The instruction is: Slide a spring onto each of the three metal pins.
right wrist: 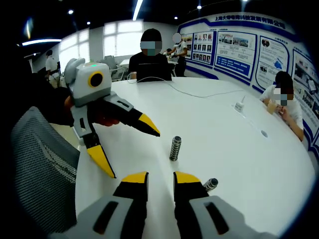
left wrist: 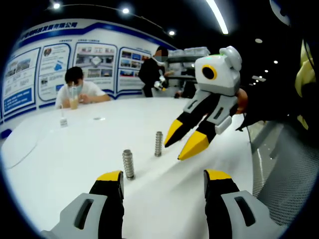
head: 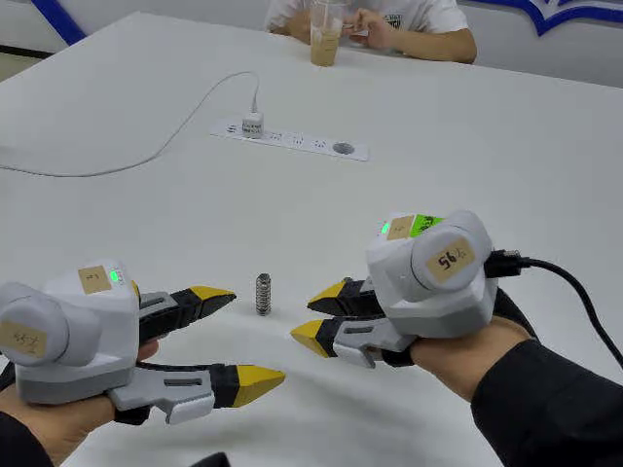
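So, springs: two, a near spring [head: 263, 294] [left wrist: 128, 163] [right wrist: 175, 148] and a far spring [left wrist: 158, 143] [right wrist: 210, 184].
Look: short grey metal coils with tight turns. Both stand upright in the left gripper view. Cannot tell whether a pin runs inside either.
Near spring place: on the table [head: 195, 204], between the tips of the left gripper [head: 245, 336] [left wrist: 164, 175] [right wrist: 134, 154] and the right gripper [head: 310, 316] [left wrist: 174, 151] [right wrist: 160, 177], touching neither.
Far spring place: just beside one jaw of the right gripper, low in the right gripper view. In the left gripper view it is close to that gripper's tips.
Grippers: two, with grey bodies and black jaws tipped yellow.
Left gripper jaws: wide apart, nothing between them.
Right gripper jaws: a narrow gap, holding nothing.
Black cable [head: 574, 292]: one, running from the back of the right gripper.
Power strip [head: 292, 139]: one, white, mid-table.
Plug [head: 252, 124]: one, in the strip, with a white cable [head: 146, 161] running left.
Cup [head: 324, 39]: one, clear, holding a tan drink, at the far edge.
Person [head: 409, 19]: one seated behind the cup, hands near it.
Chair [left wrist: 284, 164] [right wrist: 40, 164]: one, grey mesh, beside the table.
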Action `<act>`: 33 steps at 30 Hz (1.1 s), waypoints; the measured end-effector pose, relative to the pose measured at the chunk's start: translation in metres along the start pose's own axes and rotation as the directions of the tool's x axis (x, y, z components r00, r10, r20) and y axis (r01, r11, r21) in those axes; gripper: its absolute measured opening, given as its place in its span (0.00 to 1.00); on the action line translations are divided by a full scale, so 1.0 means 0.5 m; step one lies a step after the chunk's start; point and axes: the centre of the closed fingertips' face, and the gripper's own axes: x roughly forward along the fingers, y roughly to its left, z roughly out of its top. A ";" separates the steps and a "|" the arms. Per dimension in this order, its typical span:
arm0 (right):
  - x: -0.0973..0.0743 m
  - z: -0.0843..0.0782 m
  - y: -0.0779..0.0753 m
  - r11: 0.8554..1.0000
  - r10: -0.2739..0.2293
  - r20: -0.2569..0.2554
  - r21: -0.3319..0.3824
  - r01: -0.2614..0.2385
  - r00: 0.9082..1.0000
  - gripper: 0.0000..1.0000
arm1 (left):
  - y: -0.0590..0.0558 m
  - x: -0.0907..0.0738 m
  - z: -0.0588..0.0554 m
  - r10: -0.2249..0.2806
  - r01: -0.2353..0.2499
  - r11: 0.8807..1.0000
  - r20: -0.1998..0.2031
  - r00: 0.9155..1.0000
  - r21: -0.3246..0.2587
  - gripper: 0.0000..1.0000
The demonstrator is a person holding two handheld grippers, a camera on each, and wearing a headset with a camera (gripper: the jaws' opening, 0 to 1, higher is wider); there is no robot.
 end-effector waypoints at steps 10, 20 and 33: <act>-0.039 -0.034 -0.008 0.999 -0.029 0.010 0.028 0.029 1.000 0.22 | -0.001 -0.001 -0.003 0.000 0.000 1.000 -0.005 1.000 0.000 0.67; -0.085 -0.067 -0.027 0.995 -0.079 0.011 0.068 0.078 0.997 0.22 | -0.003 -0.004 -0.001 0.000 0.000 1.000 -0.007 1.000 0.001 0.68; -0.132 -0.104 -0.057 0.987 -0.131 0.008 0.098 0.130 0.991 0.24 | -0.008 -0.003 -0.003 -0.003 0.003 1.000 -0.011 1.000 -0.005 0.69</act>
